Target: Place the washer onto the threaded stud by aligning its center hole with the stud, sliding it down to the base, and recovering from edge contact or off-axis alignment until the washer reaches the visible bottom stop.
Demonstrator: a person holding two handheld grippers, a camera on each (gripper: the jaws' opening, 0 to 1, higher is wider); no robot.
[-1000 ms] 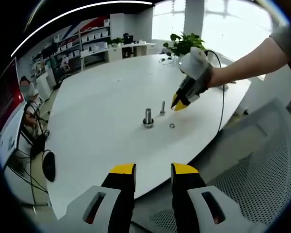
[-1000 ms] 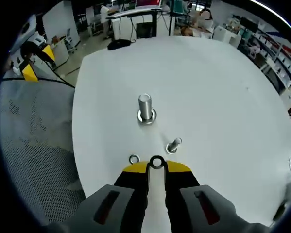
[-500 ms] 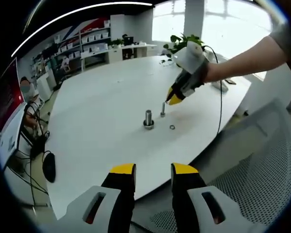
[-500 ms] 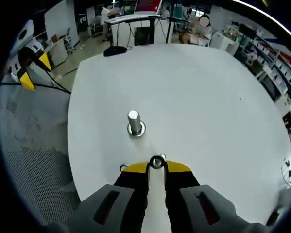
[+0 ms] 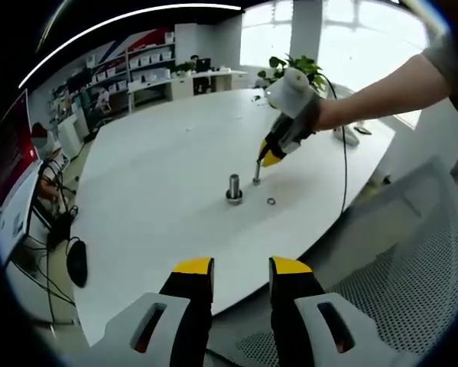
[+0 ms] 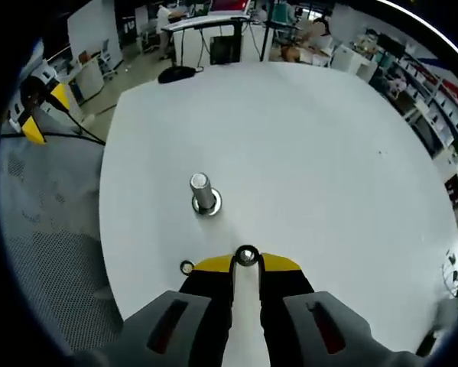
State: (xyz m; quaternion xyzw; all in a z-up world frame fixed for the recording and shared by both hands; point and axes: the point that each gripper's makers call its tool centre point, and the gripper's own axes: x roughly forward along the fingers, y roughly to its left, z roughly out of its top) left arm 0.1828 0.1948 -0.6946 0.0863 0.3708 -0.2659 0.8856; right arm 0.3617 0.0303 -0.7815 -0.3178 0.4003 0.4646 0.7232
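Between right gripper point(image 6: 246, 264) fingers, washer point(image 6: 246, 256) over stud point(image 5: 256, 172).

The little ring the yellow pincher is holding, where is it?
In the right gripper view the washer sits pinched at the tips of the right gripper, above the white table, with the big bolt ahead and a loose ring nearby.

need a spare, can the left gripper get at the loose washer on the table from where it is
Probably not yet: the left gripper hangs back off the table edge, open, far from the loose washer. Nothing blocks the way.
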